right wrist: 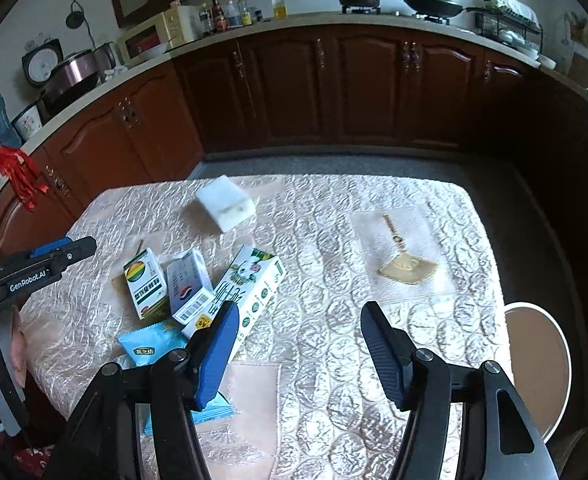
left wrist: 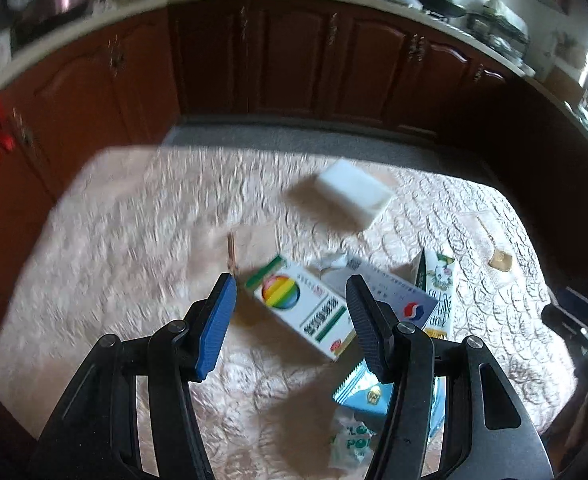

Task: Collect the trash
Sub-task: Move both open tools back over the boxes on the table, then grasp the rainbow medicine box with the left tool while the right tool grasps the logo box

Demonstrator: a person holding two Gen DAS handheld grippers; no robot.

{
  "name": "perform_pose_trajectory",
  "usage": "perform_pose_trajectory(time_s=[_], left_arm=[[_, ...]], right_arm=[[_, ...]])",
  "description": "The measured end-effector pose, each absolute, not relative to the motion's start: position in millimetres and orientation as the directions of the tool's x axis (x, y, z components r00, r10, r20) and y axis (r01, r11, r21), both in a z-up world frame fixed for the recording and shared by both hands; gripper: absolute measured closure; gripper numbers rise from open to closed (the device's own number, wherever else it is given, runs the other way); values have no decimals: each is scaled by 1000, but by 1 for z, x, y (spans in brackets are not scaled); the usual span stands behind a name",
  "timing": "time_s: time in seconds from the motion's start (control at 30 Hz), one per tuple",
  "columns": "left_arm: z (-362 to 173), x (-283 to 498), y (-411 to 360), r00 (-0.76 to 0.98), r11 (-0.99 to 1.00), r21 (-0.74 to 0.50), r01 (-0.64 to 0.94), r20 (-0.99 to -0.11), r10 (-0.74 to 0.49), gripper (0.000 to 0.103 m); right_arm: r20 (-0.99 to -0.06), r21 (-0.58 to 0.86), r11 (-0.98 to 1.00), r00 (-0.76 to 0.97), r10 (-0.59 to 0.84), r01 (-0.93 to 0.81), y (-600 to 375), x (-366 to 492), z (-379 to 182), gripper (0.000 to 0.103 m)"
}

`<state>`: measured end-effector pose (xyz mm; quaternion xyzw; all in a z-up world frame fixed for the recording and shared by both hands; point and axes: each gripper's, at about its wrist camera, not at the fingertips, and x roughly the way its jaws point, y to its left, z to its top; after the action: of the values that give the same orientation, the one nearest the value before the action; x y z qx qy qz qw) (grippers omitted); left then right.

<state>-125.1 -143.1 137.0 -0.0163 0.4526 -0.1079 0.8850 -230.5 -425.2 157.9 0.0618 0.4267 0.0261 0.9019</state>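
Note:
A pile of trash lies on the quilted table. It holds a rainbow-print box [left wrist: 299, 306] [right wrist: 145, 282], a white box with a barcode [right wrist: 188, 286] [left wrist: 389, 292], a tall green-and-white carton [right wrist: 250, 286] [left wrist: 439, 292] and teal wrappers [right wrist: 152, 346] [left wrist: 367, 390]. My left gripper [left wrist: 292, 300] is open, hovering just above the rainbow box; it also shows at the left of the right wrist view [right wrist: 64, 250]. My right gripper [right wrist: 299, 318] is open and empty over the table, right of the pile.
A white foam block [left wrist: 353, 194] [right wrist: 226, 202] sits farther back. A tan fan-shaped piece with a stem [right wrist: 403, 264] [left wrist: 499, 260] lies on the right. A round stool [right wrist: 537, 368] stands past the right edge. Brown kitchen cabinets [right wrist: 333, 88] run behind the table.

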Motion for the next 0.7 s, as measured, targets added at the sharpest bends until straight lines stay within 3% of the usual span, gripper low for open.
perform_pose_trajectory(time_s=[0.27,0.47,0.7], left_arm=[[99,-114,-154,447,972,-181,152,-864,-231,47],[81,-118,-196,430,973,-44,226,-892,-140,47],[66,-103,-206,461,979,42,201,-886,-56,47]], right_arm=[[-781,143,990,613,118,-7,-420,-225,148,42],[-786,164,986,606,123,13,-427,-222,144,42],[-792,167,986,597,130,7,-424,-221,142,42]])
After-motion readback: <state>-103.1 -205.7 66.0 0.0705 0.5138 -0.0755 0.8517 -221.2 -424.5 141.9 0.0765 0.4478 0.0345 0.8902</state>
